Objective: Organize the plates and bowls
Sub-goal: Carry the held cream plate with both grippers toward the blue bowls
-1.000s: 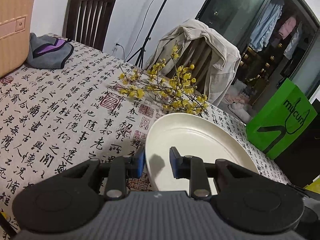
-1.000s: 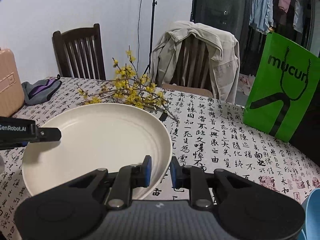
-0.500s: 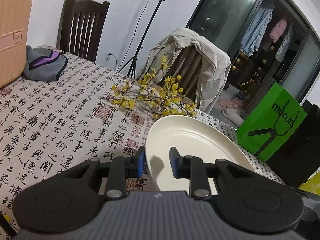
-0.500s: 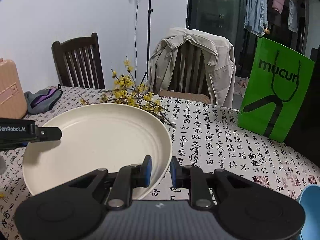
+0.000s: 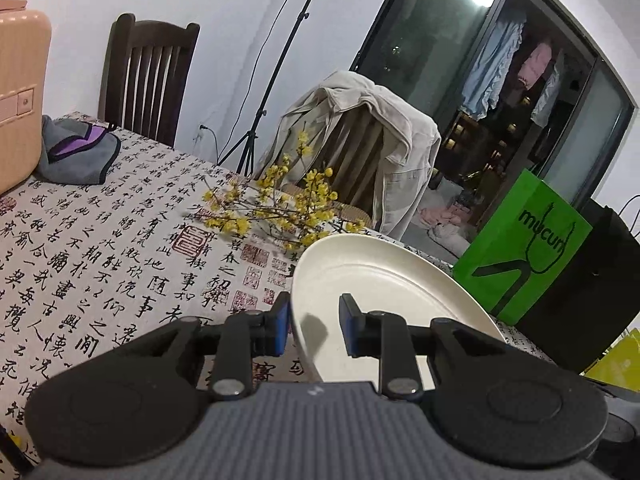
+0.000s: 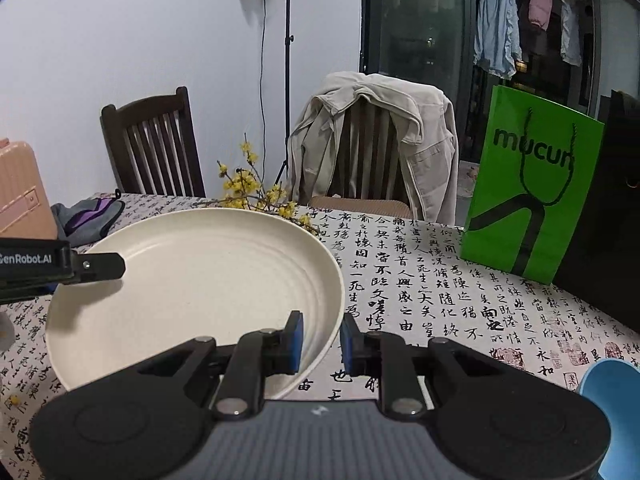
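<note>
Now both claws clamped on cream plate (image 6: 192, 288) rim: left gripper (image 5: 313, 326) lower centre, right gripper (image 6: 321, 342) lower centre.

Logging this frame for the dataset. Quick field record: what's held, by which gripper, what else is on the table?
held: plate, cream
left gripper: shut on plate rim
right gripper: shut on plate's opposite rim
plate state: lifted off the table, tilted
beside: blue bowl, right edge, partly cut off
also on table: yellow flowers, green bag, grey cloth
</note>
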